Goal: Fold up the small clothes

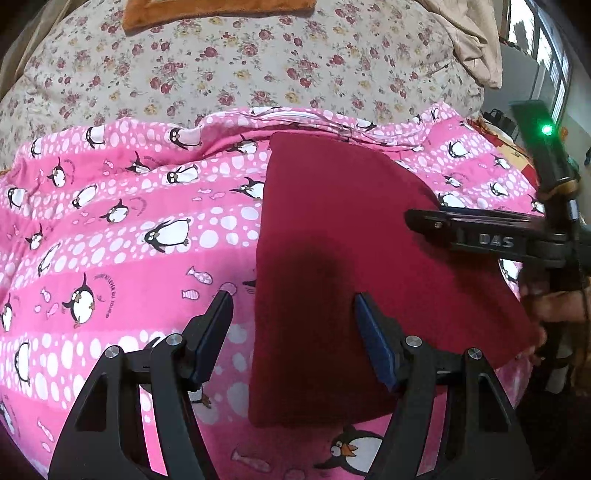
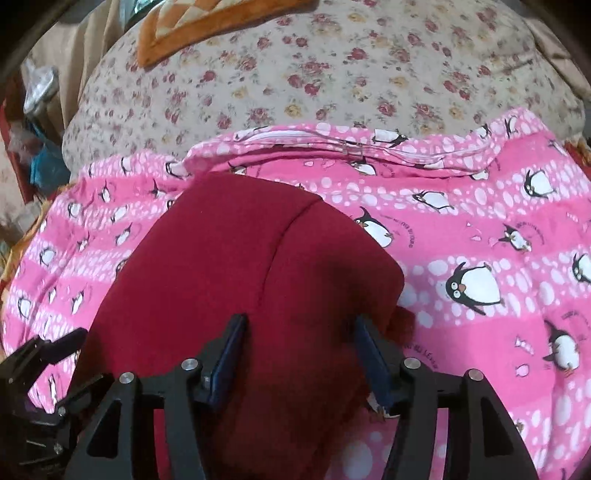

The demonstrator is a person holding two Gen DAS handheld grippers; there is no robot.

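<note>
A dark red garment (image 1: pixel 332 258) lies folded flat on the pink penguin-print cover (image 1: pixel 129 229). My left gripper (image 1: pixel 293 306) is open, hovering above the garment's left edge, holding nothing. My right gripper (image 2: pixel 299 328) is open above the garment (image 2: pixel 236 266), which shows a fold seam down its middle. The right gripper also shows side-on in the left wrist view (image 1: pixel 417 218), over the garment's right part. The left gripper shows at the lower left of the right wrist view (image 2: pixel 48 354).
A floral quilt (image 1: pixel 221 66) lies beyond the pink cover. An orange cloth (image 1: pixel 218 14) sits at the far edge. Beige fabric (image 1: pixel 469 40) hangs at the far right near a window. Clutter (image 2: pixel 37 122) stands beside the bed on the left.
</note>
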